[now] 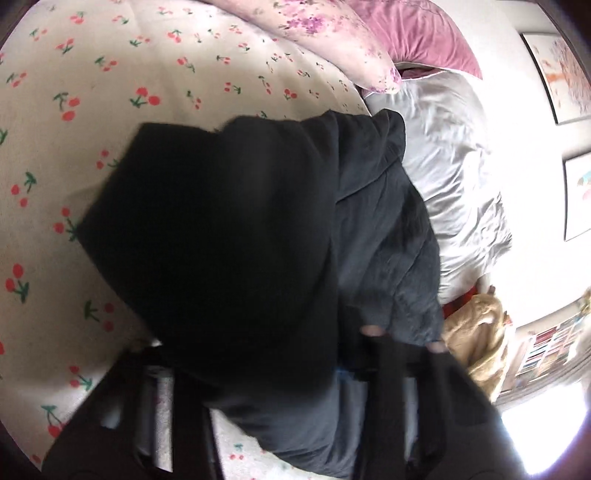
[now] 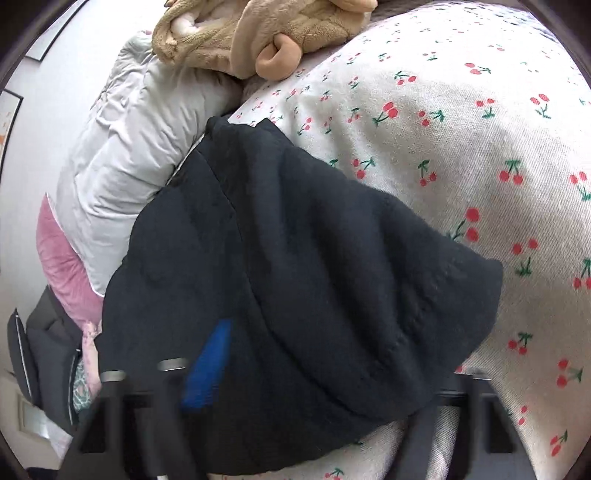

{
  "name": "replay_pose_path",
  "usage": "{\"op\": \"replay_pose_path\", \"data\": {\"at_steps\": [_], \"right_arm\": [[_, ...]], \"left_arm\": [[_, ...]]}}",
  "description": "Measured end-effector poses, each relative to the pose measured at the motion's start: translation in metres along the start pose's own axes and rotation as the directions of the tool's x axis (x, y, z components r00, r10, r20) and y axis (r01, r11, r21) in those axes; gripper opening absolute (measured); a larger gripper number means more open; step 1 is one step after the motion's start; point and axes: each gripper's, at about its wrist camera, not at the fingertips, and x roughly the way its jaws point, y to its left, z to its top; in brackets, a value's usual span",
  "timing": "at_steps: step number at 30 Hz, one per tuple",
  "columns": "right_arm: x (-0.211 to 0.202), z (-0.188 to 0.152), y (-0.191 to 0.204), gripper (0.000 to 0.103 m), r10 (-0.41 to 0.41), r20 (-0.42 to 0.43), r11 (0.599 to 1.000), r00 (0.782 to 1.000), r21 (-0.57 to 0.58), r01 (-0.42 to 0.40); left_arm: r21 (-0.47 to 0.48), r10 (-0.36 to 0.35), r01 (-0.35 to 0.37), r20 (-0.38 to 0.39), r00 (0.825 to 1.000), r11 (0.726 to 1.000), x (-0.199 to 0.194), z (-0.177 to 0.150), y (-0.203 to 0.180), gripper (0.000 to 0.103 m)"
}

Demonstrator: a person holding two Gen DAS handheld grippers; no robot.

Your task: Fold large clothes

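A large black garment (image 1: 236, 236) lies bunched on the cherry-print bedsheet (image 1: 74, 92). In the left wrist view it drapes over my left gripper (image 1: 280, 373), whose jaws stand apart with the cloth between them; the fingertips are hidden. In the right wrist view the same garment (image 2: 314, 288) is folded in thick layers and covers my right gripper (image 2: 295, 387). Its blurred fingers (image 2: 147, 402) stand wide apart on either side of the cloth. A blue patch (image 2: 210, 362) shows by the left finger.
Grey pillows (image 1: 450, 177) and a pink pillow (image 1: 417, 33) lie at the bed's head. A floral quilt (image 1: 314, 40) sits beside them. A tan plush blanket (image 2: 266, 33) lies at the bed's edge. Framed pictures (image 1: 557, 74) hang on the wall.
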Motion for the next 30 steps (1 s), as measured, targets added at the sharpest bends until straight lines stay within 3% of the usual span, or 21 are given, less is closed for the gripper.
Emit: {"op": "replay_pose_path", "data": {"at_steps": [1, 4, 8, 10, 13, 17, 19, 20, 21, 22, 23, 24, 26, 30], "right_arm": [[0.002, 0.003, 0.003, 0.031, 0.032, -0.002, 0.999, 0.999, 0.005, -0.032], [-0.018, 0.007, 0.018, 0.025, 0.067, 0.04, 0.996, 0.997, -0.057, -0.065], [-0.072, 0.01, 0.054, 0.023, 0.118, 0.082, 0.977, 0.99, -0.186, -0.102], [-0.099, 0.008, 0.063, 0.023, 0.129, 0.083, 0.972, 0.988, -0.206, -0.11], [-0.126, 0.0, 0.063, 0.023, 0.099, 0.007, 0.972, 0.995, -0.215, -0.095], [-0.134, -0.023, 0.043, 0.024, 0.025, -0.119, 0.974, 0.993, -0.219, -0.05], [-0.126, -0.039, 0.03, 0.034, -0.037, -0.15, 0.968, 0.988, -0.252, -0.002], [-0.118, -0.047, 0.022, 0.037, -0.095, -0.171, 0.96, 0.981, -0.277, 0.045], [-0.105, -0.055, 0.012, 0.04, -0.164, -0.207, 0.95, 0.965, -0.295, 0.098], [-0.092, -0.063, -0.002, 0.05, -0.206, -0.257, 0.949, 0.944, -0.288, 0.129], [-0.082, -0.068, -0.016, 0.058, -0.234, -0.291, 0.95, 0.928, -0.273, 0.154], [-0.077, -0.071, -0.027, 0.066, -0.238, -0.301, 0.954, 0.924, -0.252, 0.163], [-0.081, -0.074, -0.043, 0.068, -0.172, -0.275, 0.97, 0.946, -0.213, 0.115], [-0.101, -0.073, -0.037, 0.071, -0.223, -0.197, 0.956, 0.955, -0.238, 0.174]], "left_arm": [[0.006, 0.004, -0.004, 0.0, 1.0, 1.0, -0.005, 0.001, -0.004, 0.026], [0.083, 0.004, -0.007, 0.033, 0.999, 0.996, -0.03, -0.003, -0.035, 0.023], [0.127, -0.031, 0.025, 0.05, 0.998, 0.992, -0.085, -0.007, -0.067, 0.022], [0.151, -0.008, 0.002, 0.041, 0.999, 0.989, -0.115, -0.01, -0.072, 0.022], [0.148, 0.051, -0.051, 0.001, 0.999, 0.988, -0.15, -0.018, -0.058, 0.022], [0.099, 0.128, -0.122, -0.062, 0.99, 0.988, -0.167, -0.03, -0.01, 0.024], [0.1, 0.208, -0.196, -0.134, 0.969, 0.976, -0.152, -0.035, 0.017, 0.031], [0.092, 0.263, -0.249, -0.205, 0.943, 0.964, -0.136, -0.038, 0.039, 0.037], [0.055, 0.272, -0.267, -0.241, 0.932, 0.962, -0.129, -0.04, 0.054, 0.044], [-0.004, 0.25, -0.26, -0.262, 0.932, 0.966, -0.125, -0.041, 0.069, 0.048], [-0.065, 0.198, -0.221, -0.256, 0.946, 0.973, -0.128, -0.039, 0.079, 0.049], [-0.089, 0.174, -0.202, -0.253, 0.952, 0.975, -0.131, -0.037, 0.081, 0.05], [-0.041, 0.186, -0.2, -0.23, 0.955, 0.979, -0.135, -0.036, 0.075, 0.055], [-0.061, 0.191, -0.207, -0.203, 0.96, 0.976, -0.141, -0.037, 0.076, 0.056]]}}
